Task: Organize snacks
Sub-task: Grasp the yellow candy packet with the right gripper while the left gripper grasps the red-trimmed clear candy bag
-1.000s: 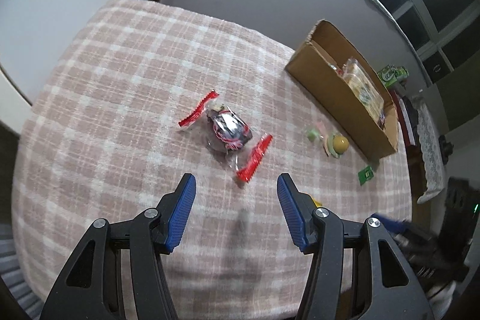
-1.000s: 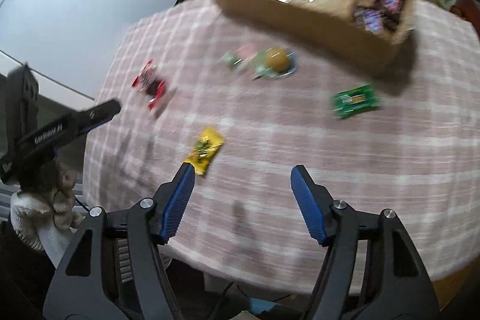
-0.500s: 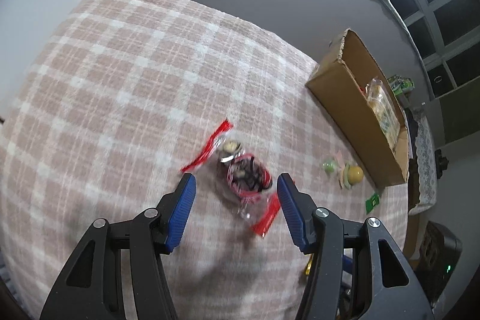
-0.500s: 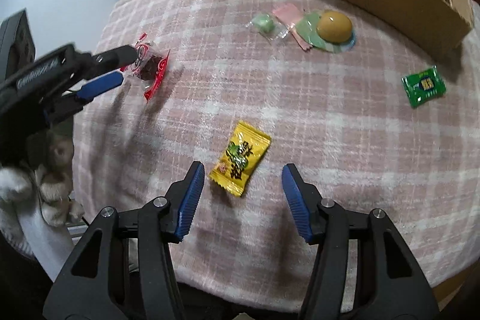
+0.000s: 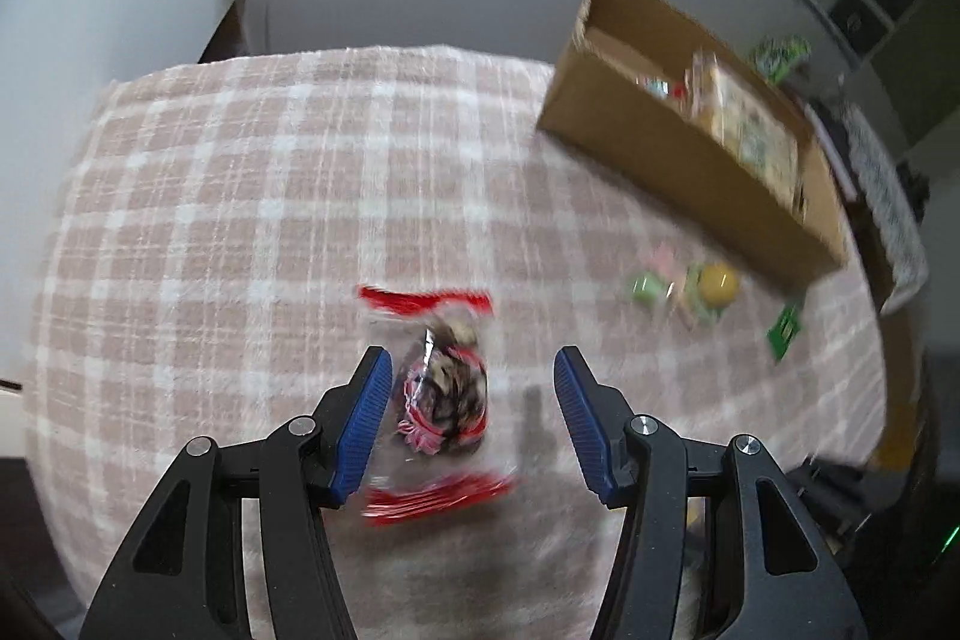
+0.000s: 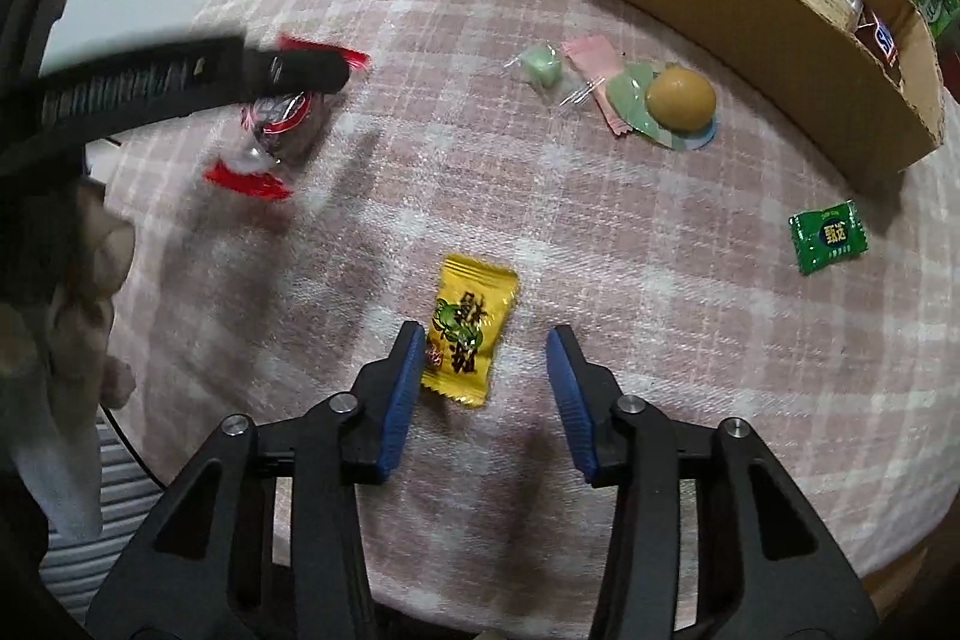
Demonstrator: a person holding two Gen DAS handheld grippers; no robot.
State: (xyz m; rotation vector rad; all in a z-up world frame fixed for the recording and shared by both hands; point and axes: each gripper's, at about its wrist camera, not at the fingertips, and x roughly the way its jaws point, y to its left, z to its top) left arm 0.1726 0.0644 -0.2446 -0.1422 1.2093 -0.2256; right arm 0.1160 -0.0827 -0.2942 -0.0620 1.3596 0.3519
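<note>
In the left wrist view the left gripper [image 5: 471,415] points down at a checked pink tablecloth [image 5: 240,220], its blue-padded jaws apart. A clear snack packet with red ends [image 5: 441,397] lies low in the middle of the frame between the jaws, close against the left pad and well short of the right one, so nothing is grasped (this frame is blurred, and contact at the left pad cannot be told). A cardboard box [image 5: 690,166] sits at the upper right, with wrapped snacks inside.

In the right wrist view the right gripper [image 6: 483,388] hangs over a yellow candy packet [image 6: 468,328] just below the middle of the frame. Its jaws have just been closing, yet they stand released: the packet's lower left corner lies beside the left pad, the right pad is clear of it. Here the box fills the upper right. Below its long wall lie a pale green candy [image 6: 540,64], a pink wrapper [image 6: 591,55] and a round yellow-brown sweet [image 6: 681,97] on a green wrapper. A green packet [image 6: 828,235] lies at the right edge. At the upper left the red-ended packet shows again under the other gripper's black finger.
</note>
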